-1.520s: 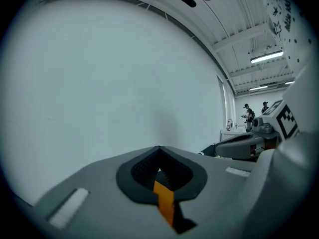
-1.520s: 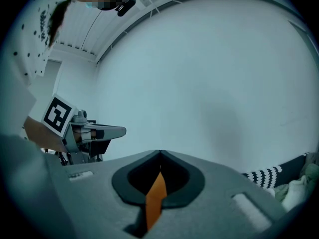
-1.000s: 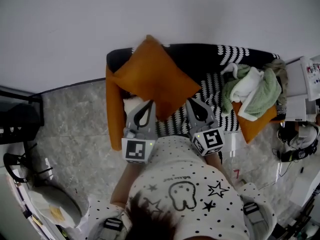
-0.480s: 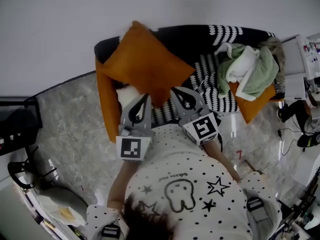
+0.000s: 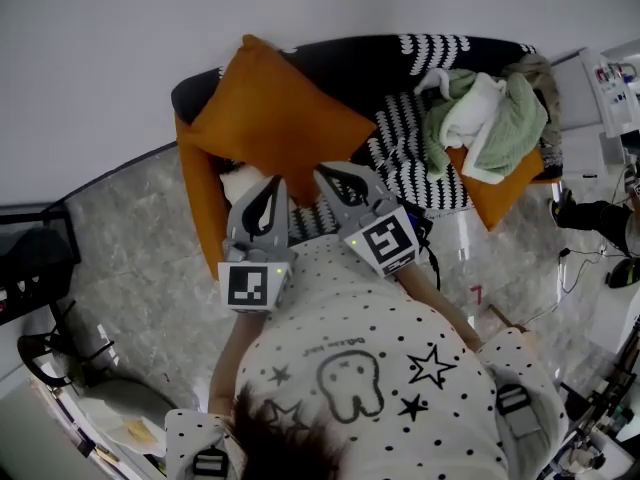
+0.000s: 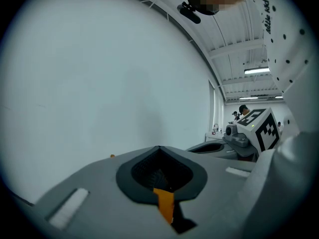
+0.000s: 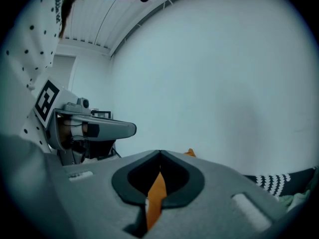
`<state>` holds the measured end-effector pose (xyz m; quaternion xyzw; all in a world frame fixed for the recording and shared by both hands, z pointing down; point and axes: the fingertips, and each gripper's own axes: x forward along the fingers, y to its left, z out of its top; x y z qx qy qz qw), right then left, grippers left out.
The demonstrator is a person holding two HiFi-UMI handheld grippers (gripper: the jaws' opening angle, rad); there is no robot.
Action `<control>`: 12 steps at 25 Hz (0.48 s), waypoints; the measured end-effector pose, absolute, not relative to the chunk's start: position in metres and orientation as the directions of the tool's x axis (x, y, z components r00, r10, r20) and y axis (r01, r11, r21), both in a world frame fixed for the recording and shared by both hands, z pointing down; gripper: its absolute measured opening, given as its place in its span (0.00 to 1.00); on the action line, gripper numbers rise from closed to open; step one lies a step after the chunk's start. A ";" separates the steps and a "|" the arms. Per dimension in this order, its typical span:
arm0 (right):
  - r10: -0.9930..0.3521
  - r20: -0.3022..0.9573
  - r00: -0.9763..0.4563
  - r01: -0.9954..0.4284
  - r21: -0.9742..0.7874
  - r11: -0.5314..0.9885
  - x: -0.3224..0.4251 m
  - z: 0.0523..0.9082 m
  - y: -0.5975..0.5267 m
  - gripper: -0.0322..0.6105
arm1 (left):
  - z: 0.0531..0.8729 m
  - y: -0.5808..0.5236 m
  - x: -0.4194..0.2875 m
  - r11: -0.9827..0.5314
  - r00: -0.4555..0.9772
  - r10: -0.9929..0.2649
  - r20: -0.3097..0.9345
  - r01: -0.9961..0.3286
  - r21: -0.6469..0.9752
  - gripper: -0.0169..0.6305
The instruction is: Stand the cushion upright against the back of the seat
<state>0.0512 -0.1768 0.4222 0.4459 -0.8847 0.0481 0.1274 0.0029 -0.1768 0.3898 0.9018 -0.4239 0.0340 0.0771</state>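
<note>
The orange cushion (image 5: 275, 118) hangs tilted on one corner over the left end of the black sofa with the white zigzag throw (image 5: 400, 153), its top near the backrest (image 5: 340, 53). My left gripper (image 5: 271, 181) and right gripper (image 5: 323, 172) both grip its lower edge from the near side. In the left gripper view, the left gripper (image 6: 162, 183) is shut with a strip of orange cushion (image 6: 165, 204) pinched in its jaws. In the right gripper view, the right gripper (image 7: 159, 178) is shut on a fold of the cushion (image 7: 156, 195).
A heap of green and white clothes (image 5: 485, 118) lies on the sofa's right half. A white fuzzy item (image 5: 240, 181) sits on the seat under the cushion. The sofa's orange arm (image 5: 192, 193) is at left; a white wall stands behind. Shelves and cables (image 5: 610, 118) crowd the right.
The right gripper has shifted a little toward the left one, carrying the cushion's edge along. The cushion sits slightly further toward the sofa's left end. Both grips are unchanged.
</note>
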 end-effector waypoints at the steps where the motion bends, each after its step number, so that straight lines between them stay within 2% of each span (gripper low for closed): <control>1: -0.776 0.265 -0.572 -0.800 0.026 0.599 0.051 0.423 -0.177 0.05 | 0.391 -0.177 0.003 -0.631 0.640 -0.757 0.129 -0.768 0.111 0.03; 12: -0.771 0.260 -0.582 -0.796 0.015 0.606 0.050 0.425 -0.178 0.05 | 0.390 -0.177 0.004 -0.633 0.644 -0.755 0.123 -0.765 0.122 0.03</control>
